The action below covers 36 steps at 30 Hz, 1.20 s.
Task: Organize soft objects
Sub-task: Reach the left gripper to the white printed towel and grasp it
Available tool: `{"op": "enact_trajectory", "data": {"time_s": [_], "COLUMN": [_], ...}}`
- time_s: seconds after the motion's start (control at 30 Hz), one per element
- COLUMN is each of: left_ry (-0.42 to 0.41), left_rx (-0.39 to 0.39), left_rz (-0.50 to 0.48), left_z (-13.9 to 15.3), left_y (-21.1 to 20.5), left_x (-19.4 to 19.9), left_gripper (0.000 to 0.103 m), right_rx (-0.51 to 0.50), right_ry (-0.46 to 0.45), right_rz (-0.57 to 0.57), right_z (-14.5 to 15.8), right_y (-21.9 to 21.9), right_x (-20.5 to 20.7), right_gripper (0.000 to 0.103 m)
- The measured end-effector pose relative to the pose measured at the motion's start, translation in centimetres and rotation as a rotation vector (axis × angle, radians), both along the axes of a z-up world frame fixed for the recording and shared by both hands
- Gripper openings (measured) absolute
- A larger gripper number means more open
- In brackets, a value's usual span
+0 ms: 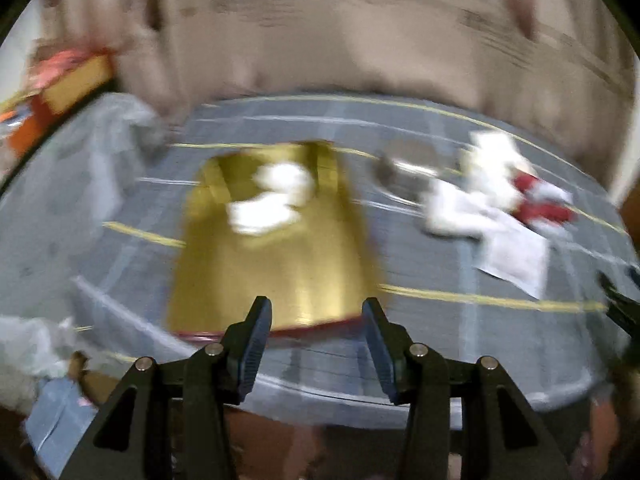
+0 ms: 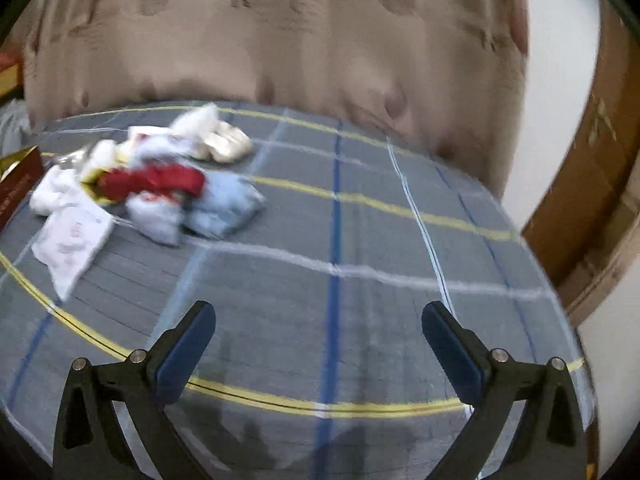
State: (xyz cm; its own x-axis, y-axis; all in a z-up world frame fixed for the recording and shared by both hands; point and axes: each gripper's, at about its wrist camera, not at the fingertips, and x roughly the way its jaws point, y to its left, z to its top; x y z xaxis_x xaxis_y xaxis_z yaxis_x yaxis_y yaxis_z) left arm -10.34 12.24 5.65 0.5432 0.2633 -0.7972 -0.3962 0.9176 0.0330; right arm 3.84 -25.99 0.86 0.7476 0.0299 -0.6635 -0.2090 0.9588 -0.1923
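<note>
Here, a gold box (image 1: 272, 248) lies open on the grey plaid cloth (image 2: 360, 240), its long axis running straight away from the left gripper (image 1: 316, 344), the near short edge just ahead of the fingertips and showing a red rim. Inside it, toward the far end, sits a white soft item (image 1: 272, 200); the blur hides what it is exactly. The rest of the gold floor looks bare. The left tongs stand moderately parted with nothing between them, hovering over the near edge of the cloth.

To the right of the box, a shiny metal bowl (image 1: 408, 172) rests on the cloth; I cannot tell what is in it. Just beyond it is the heap of soft things (image 2: 148, 184): a red cloth (image 2: 156, 182) lies across the middle with its length running left to right, pale blue bundles (image 2: 216, 208) touch it on the near right, white pieces (image 2: 56, 192) crowd its left, and a flat white printed cloth (image 2: 72, 240) stretches toward the near left. A pair of cream ballet-type slippers (image 2: 228, 146) lies at the far side of the heap, toes pointing right.

The right gripper (image 2: 320, 344) is spread wide and empty over open cloth, well apart from the heap, which lies ahead to its left. A beige curtain (image 2: 280, 40) hangs behind the table.
</note>
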Motion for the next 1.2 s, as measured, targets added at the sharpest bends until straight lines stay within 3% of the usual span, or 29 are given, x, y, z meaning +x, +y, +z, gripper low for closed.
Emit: {"op": "enact_trajectory", "data": {"time_s": [0.1, 0.2, 0.4, 0.57, 0.67, 0.87, 1.1, 1.17, 1.2], "left_ry": [0.019, 0.048, 0.077, 0.082, 0.093, 0.128, 0.127, 0.115, 0.106], "left_rx": [-0.103, -0.211, -0.313, -0.343, -0.391, -0.371, -0.500, -0.494, -0.487], "left_rz": [-0.125, -0.201, -0.235, -0.165, -0.186, -0.175, -0.134, -0.126, -0.124], "left_z": [-0.9, -1.9, -2.7, -3.4, -4.2, -6.1, -8.4, -8.7, -8.6], "left_y": [-3.5, -5.7, -6.0, -3.9, -3.2, -2.1, -0.7, -1.0, -1.1], "left_x": [1.9, 4.0, 9.0, 13.1, 15.5, 19.2, 20.7, 20.7, 20.5], "left_gripper": [0.048, 0.048, 0.048, 0.048, 0.048, 0.048, 0.047, 0.030, 0.028], "right_rx": [0.068, 0.052, 0.001, 0.042, 0.060, 0.072, 0.088, 0.093, 0.097], "right_ry": [0.019, -0.001, -0.027, -0.025, -0.021, -0.015, 0.004, 0.009, 0.013], "right_rz": [-0.009, 0.045, 0.106, 0.121, 0.128, 0.157, 0.173, 0.174, 0.175], "right_z": [-0.5, -0.4, -0.6, -0.5, -0.4, -0.3, -0.4, -0.3, -0.3], "right_y": [-1.2, -0.5, 0.7, 0.1, -0.1, 0.0, 0.1, 0.1, 0.1], "right_x": [0.5, 0.0, -1.4, -1.4, -1.4, -1.5, -1.3, -1.2, -1.1], "right_gripper": [0.103, 0.103, 0.103, 0.103, 0.103, 0.103, 0.103, 0.103, 0.103]}}
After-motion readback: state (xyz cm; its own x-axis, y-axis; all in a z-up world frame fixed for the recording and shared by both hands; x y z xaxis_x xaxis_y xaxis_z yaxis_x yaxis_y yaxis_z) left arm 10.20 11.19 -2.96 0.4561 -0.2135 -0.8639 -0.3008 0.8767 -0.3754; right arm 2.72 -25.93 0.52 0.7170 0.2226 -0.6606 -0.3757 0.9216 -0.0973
